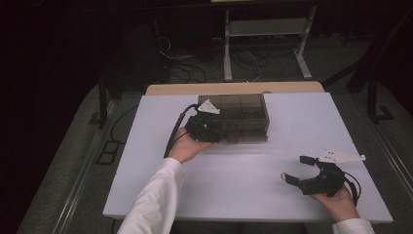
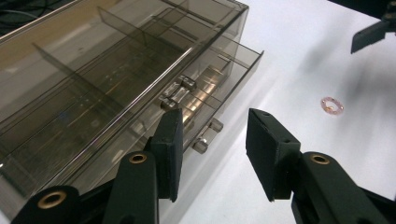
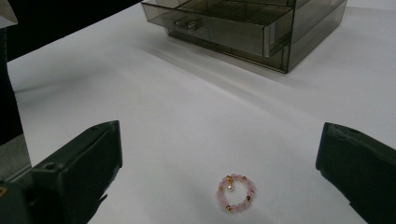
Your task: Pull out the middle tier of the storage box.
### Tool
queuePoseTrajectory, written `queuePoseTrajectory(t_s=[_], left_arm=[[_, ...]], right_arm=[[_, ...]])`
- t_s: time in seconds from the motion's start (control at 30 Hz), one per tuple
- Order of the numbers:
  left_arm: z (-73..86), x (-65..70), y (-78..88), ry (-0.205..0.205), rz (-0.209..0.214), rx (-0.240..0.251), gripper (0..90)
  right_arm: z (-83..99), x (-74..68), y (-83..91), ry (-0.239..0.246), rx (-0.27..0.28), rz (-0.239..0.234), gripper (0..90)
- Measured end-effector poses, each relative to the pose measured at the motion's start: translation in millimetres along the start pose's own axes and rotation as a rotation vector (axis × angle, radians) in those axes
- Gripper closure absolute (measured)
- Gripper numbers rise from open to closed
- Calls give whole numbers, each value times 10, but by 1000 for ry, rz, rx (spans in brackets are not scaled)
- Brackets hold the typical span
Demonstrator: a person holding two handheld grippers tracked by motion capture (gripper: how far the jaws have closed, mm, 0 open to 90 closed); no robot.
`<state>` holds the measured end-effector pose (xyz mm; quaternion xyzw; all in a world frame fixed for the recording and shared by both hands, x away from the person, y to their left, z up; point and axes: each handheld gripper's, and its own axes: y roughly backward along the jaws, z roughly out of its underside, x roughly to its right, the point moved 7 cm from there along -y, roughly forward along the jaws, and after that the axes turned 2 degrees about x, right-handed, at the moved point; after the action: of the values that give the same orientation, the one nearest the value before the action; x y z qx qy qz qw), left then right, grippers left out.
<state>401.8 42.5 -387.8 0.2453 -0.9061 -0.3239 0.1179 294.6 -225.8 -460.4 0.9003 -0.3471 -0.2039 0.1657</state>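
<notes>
The far middle of the white table (image 1: 146, 146) is blocked by the smoky plastic drawer box (image 1: 243, 109) — one drawer (image 2: 205, 93) pulled slightly out; bare tabletop is left in front, interrupted by a small bead ring (image 3: 235, 192).

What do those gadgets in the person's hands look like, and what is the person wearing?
Each hand-held gripper, left and right, is black with two flat rectangular jaws, brass-coloured rivets at the hinges and a pale three-cornered plate on top. A black cable trails from the left one. The person wears white long sleeves.
</notes>
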Motion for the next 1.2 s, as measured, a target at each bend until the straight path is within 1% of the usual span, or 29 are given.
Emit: queuePoseTrajectory(t_s=[0.13, 0.2, 0.27, 0.4, 0.43, 0.47, 0.57, 0.63, 0.73, 0.77, 0.8, 0.87, 0.9, 1.0, 1.07, 1.2], left_arm=[[-2, 5, -35, -26, 22, -8, 542], [-8, 10, -48, -32, 34, -10, 541], [-13, 4, -59, -51, 39, -18, 540], [-31, 14, -99, -54, 48, -13, 538], [-28, 7, -102, -66, 50, -24, 535], [-32, 5, -112, -71, 52, -23, 533], [-38, 4, -142, -61, 59, -16, 530], [-28, -6, -157, -73, 59, -26, 526], [-12, -18, -182, -75, 60, -39, 520], [-9, -20, -195, -73, 61, -35, 520], [-4, -26, -203, -78, 60, -40, 520], [2, -27, -231, -70, 60, -37, 516], [6, -34, -240, -76, 60, -42, 516], [20, -37, -279, -74, 63, -48, 516], [34, -43, -299, -88, 66, -63, 516], [52, -31, -352, -88, 76, -76, 516]], right_arm=[[2, 2, 1, 1, -1, 1, 1], [1, 3, 2, 0, 0, 1, 0], [-1, 6, 4, 0, 1, 2, 0], [1, 6, 3, 0, 0, 3, 0], [1, 6, 4, 0, 0, 2, 0], [0, 5, 5, 0, 0, 2, 1], [0, 9, 9, 0, 0, 2, 1], [1, 13, 14, 0, -2, 3, 0], [1, 14, 16, 1, -2, 3, 1], [1, 14, 16, 1, -2, 3, 1], [2, 13, 16, 2, -2, 3, 1], [1, 13, 16, 1, -1, 2, 0], [1, 13, 16, 1, -2, 3, 0], [2, 12, 14, 0, -3, 2, 1], [3, 12, 13, 0, -3, 2, 1], [3, 12, 10, -2, -1, 2, 1]])
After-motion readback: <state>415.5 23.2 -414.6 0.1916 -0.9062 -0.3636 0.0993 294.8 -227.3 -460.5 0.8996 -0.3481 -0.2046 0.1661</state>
